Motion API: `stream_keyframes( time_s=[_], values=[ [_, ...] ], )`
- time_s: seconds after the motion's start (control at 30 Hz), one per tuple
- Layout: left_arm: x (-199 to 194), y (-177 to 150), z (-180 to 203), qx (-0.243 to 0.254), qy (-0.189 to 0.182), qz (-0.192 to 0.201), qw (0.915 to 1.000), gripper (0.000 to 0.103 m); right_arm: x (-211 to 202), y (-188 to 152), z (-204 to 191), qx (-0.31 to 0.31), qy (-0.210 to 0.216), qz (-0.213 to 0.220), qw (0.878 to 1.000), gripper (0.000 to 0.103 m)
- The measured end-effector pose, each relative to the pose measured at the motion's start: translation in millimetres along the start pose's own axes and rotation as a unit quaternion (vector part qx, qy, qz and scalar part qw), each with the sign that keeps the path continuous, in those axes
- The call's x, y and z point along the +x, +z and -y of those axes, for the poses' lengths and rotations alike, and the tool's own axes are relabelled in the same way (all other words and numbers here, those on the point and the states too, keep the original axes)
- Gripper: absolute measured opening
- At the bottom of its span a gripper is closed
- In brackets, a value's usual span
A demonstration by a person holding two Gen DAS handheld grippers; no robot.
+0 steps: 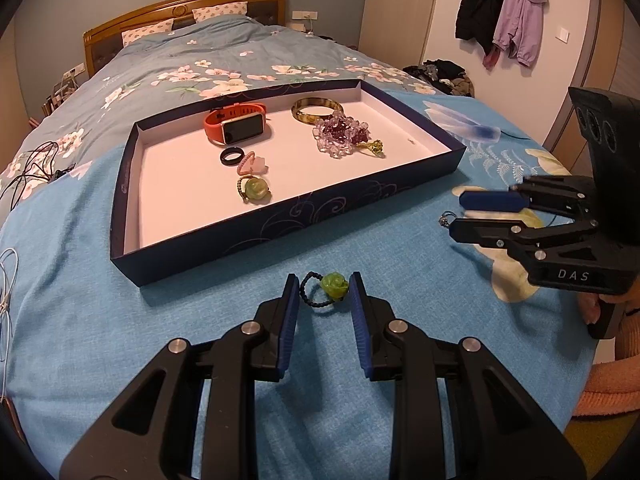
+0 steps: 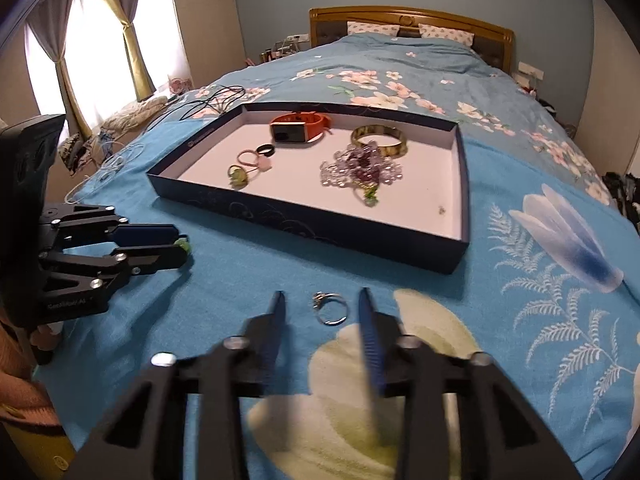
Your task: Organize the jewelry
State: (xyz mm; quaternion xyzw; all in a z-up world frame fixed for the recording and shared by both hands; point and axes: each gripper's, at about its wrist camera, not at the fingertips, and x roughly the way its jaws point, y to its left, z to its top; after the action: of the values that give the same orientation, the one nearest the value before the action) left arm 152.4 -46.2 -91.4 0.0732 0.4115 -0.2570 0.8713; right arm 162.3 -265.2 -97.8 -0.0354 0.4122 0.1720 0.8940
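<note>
A dark blue tray (image 1: 280,216) (image 2: 320,228) with a white floor lies on the blue bedcover. It holds an orange watch (image 1: 234,124), an amber bangle (image 1: 316,110), purple crystal beads (image 1: 340,136), a black ring (image 1: 232,157), a pink ring (image 1: 252,164) and a green rose ring (image 1: 256,188). In front of the tray, my left gripper (image 1: 324,280) (image 2: 182,246) is shut on a second green rose ring (image 1: 334,286) with a black beaded band, resting on the cover. My right gripper (image 2: 322,300) (image 1: 456,213) stands open around a silver ring (image 2: 330,310) lying on the cover, with the pads clear of it.
Loose cables (image 1: 32,172) (image 2: 216,100) lie on the bed left of the tray. A small speck (image 2: 442,210) sits in the tray's right part. A person's hand (image 1: 592,308) holds the right gripper. Pillows and a wooden headboard (image 2: 412,16) are far behind.
</note>
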Motion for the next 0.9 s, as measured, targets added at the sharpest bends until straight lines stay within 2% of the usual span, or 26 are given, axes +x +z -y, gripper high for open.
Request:
stream_keyframes(
  time_s=[0.13, 0.2, 0.23, 0.47, 0.9],
  values=[
    [1, 0, -1, -0.001, -0.003, -0.001, 1.0000, 0.026, 11, 2, -1, -0.005, 0.003, -0.021, 1.000, 0.034],
    [0, 0, -1, -0.002, -0.003, -0.002, 1.0000, 0.026, 12, 3, -5, -0.017, -0.006, -0.023, 1.000, 0.027],
    [0, 0, -1, -0.001, -0.003, -0.002, 1.0000, 0.026, 13, 3, -6, -0.021, -0.004, -0.023, 0.999, 0.017],
    [0, 0, -2, -0.003, -0.004, -0.001, 1.0000, 0.026, 9, 1, -9, -0.027, -0.005, -0.017, 0.999, 0.016],
    [-12, 2, 0, -0.002, -0.006, 0.015, 0.9999, 0.026, -16, 6, -10, -0.023, 0.005, 0.028, 0.999, 0.016]
  ],
)
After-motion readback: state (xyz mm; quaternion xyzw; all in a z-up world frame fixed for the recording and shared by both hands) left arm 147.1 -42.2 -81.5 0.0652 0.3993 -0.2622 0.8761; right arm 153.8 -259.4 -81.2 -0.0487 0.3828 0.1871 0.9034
